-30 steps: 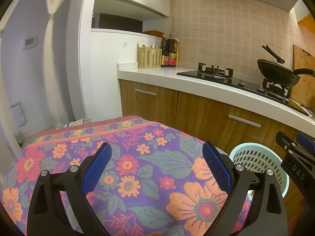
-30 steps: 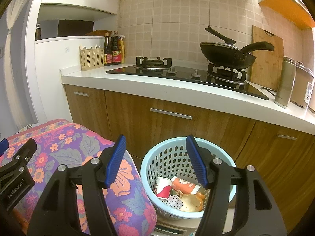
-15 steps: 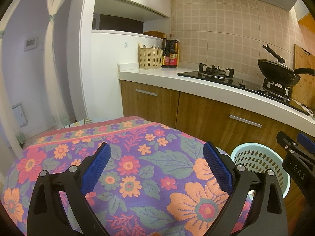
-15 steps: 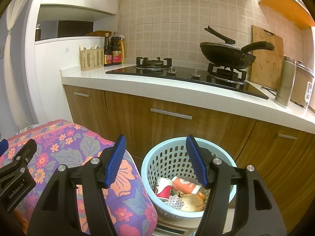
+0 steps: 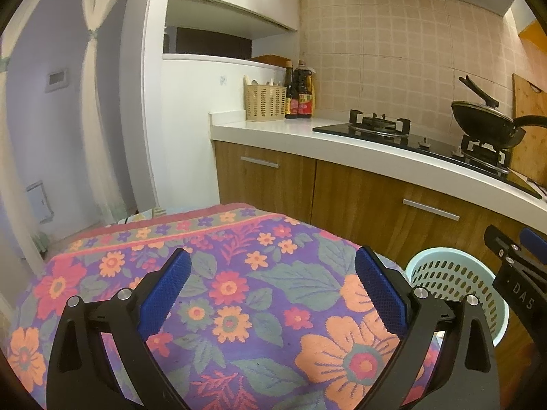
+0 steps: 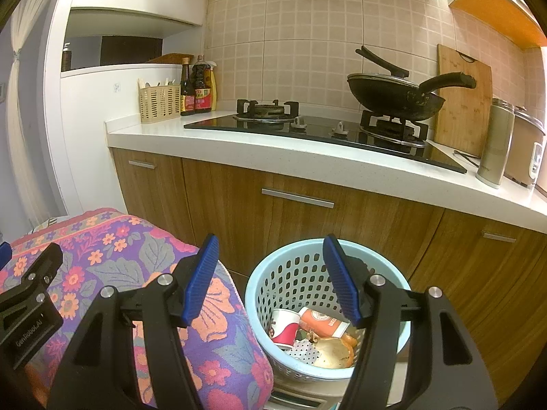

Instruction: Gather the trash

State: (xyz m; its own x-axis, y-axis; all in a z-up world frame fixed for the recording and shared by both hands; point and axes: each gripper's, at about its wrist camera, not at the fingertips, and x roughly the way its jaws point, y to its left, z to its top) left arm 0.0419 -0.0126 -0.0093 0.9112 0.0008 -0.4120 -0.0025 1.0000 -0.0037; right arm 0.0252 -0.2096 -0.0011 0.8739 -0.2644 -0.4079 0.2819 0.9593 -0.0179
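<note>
Still unchanged: left gripper (image 5: 271, 283) and right gripper (image 6: 270, 273) hover, jaws spread, empty; one pale-blue perforated plastic basket (image 6: 301, 263) holds two paper cups (image 6: 285, 326).

Pale-blue basket (image 6: 263, 290) — floral purple cloth (image 5: 266, 280).

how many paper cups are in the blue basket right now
2. A red-and-white cup lies at the left of the basket; an orange cup lies beside it on the right. Scraps may hide more underneath.
</note>
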